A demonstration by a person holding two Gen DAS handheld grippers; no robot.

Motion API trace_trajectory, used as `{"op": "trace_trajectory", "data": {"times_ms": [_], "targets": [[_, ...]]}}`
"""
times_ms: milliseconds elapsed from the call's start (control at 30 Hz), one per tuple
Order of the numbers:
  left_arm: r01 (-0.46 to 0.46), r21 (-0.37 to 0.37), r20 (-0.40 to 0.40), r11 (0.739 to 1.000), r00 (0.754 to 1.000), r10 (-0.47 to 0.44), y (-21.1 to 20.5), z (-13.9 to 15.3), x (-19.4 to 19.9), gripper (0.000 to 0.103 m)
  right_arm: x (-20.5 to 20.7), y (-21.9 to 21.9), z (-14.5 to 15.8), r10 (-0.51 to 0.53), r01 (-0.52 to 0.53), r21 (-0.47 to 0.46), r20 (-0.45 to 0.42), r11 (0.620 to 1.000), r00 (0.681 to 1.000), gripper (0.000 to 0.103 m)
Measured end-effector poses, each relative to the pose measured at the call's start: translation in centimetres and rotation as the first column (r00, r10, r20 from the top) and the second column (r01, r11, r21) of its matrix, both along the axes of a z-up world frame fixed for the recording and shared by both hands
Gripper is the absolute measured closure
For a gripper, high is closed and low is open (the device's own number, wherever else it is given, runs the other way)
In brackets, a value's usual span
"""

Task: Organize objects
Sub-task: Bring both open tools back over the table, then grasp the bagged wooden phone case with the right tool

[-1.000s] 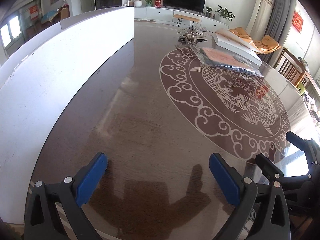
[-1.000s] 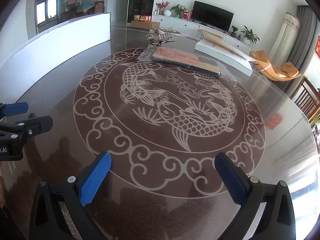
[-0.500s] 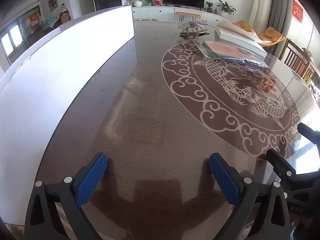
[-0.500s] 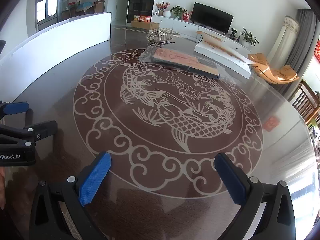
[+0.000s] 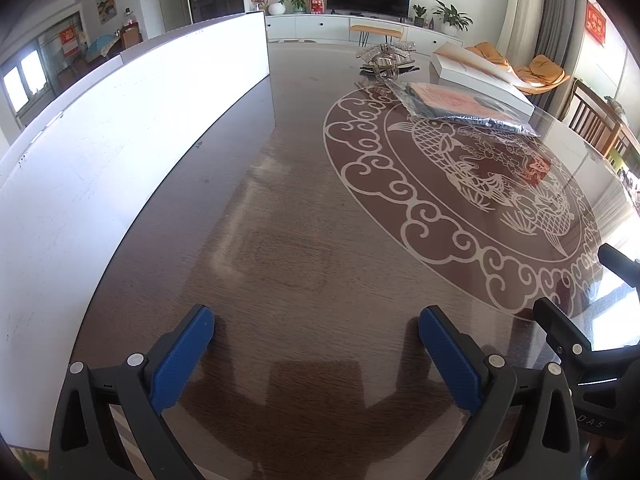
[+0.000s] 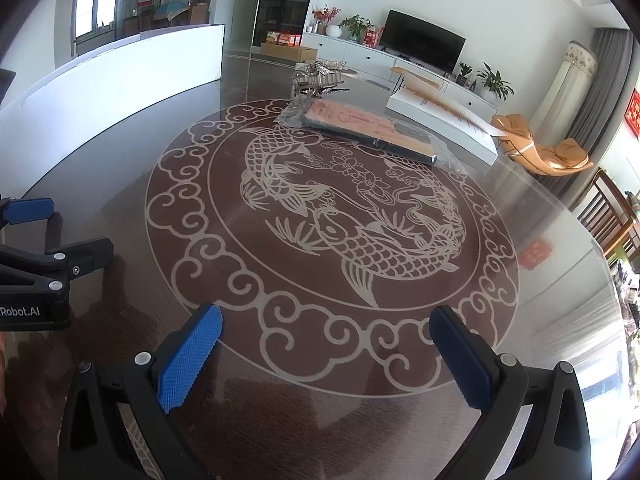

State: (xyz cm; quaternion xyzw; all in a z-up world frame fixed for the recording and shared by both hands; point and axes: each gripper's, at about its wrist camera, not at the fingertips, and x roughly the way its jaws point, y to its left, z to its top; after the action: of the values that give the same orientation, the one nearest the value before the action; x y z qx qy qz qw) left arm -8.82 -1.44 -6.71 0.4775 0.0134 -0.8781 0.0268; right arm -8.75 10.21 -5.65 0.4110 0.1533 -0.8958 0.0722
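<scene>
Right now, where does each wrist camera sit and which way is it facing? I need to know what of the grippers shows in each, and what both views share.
Left wrist: rides the left gripper, low over the table, facing the white board; its open blue fingers and, at right, the right gripper show.
Right wrist: rides the right gripper, facing the fish medallion; its open fingers and, at left, the left gripper show.
Shared: the bagged packet, white box, metal ornament, TV.

Television (image 6: 422, 46) on white cabinet (image 6: 372, 54); orange chair (image 6: 548, 154) nearby.
</scene>
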Motion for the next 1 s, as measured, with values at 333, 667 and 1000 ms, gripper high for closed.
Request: {"op": "trace_trajectory", "data": {"times_ms": [333, 667, 1000], "targets": [[-0.077, 0.0, -0.002, 0.997, 0.997, 0.077, -1.4, 0.0, -0.2, 0.0, -0.7, 0.9, -0.2, 0.001, 0.002, -0.064, 0.04, 0.998, 0.999, 0.0], [-0.092, -0.002, -0.015, 0.996, 0.996, 0.092, -1.5, -0.1, -0.3, 0.0, -5.8, 3.4, 0.0, 0.013, 0.021, -0.222, 0.15, 0.975, 0.989, 0.0], [-0.092, 0.001, -0.021, 0.996, 0.996, 0.092, -1.5, -0.2, -0.6, 0.0, -25.3, 6.3, 2.3, -0.4, 0.498, -0.353, 0.317, 0.792, 0.86, 0.0]]}}
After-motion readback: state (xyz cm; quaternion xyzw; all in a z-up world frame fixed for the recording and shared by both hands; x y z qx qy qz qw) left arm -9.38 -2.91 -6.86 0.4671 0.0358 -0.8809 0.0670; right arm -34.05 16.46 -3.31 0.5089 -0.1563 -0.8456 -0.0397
